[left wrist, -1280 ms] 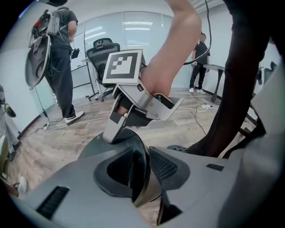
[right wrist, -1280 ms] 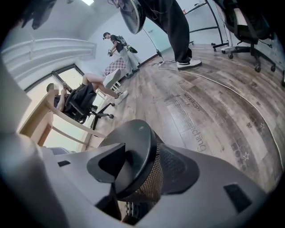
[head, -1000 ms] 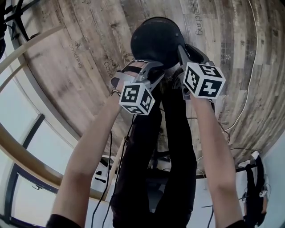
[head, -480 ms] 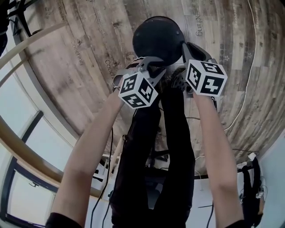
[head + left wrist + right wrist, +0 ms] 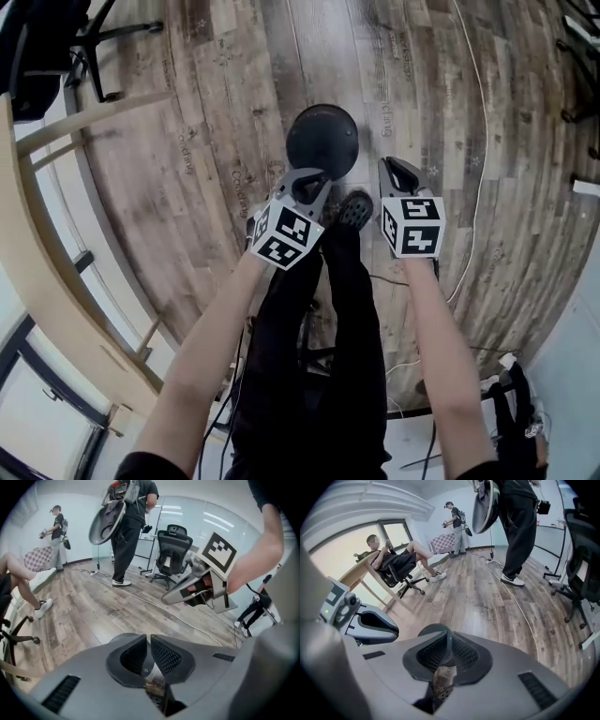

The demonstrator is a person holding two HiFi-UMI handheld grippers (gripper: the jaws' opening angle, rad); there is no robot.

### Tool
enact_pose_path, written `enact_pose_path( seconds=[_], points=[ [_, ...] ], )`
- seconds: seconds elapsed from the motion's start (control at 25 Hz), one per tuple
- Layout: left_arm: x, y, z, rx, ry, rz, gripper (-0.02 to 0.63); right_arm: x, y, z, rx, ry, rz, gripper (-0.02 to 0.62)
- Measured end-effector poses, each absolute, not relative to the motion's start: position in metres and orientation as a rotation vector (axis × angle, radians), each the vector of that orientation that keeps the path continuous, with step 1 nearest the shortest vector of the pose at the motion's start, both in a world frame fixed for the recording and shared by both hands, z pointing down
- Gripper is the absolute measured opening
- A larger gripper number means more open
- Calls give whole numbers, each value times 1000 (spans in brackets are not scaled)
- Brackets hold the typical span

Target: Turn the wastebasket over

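The black wastebasket (image 5: 322, 139) stands on the wooden floor with a round dark face up, just beyond my shoe. Both grippers hang in the air above its near side, apart from it. My left gripper (image 5: 310, 181) is shut, its ribbed pads (image 5: 164, 654) meeting with nothing between them. My right gripper (image 5: 394, 172) is shut too, and empty. Both pairs of jaws have just been closing on nothing. In the right gripper view the basket's dark top (image 5: 434, 629) peeks over the closed jaws.
A white cable (image 5: 473, 141) runs along the floor at the right. A pale wooden table (image 5: 56, 309) curves along the left. Office chairs (image 5: 173, 550), a standing person (image 5: 126, 522) and a seated person (image 5: 389, 557) are further off.
Both grippers have lifted from the basket's near rim and now hang above it. The basket stays on the floor and looks smaller and farther away.
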State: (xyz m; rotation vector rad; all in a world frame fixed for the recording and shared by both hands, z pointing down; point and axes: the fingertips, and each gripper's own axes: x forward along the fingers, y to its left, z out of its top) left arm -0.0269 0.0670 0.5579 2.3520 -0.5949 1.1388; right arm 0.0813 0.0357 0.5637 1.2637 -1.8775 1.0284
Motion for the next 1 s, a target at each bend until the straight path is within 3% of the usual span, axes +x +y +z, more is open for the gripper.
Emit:
enact_pose_path(
  seconds=[1.0],
  points=[
    [-30, -46, 126, 2401, -1145, 642, 17, 105, -28, 156, 1302, -2271, 674, 41]
  ],
)
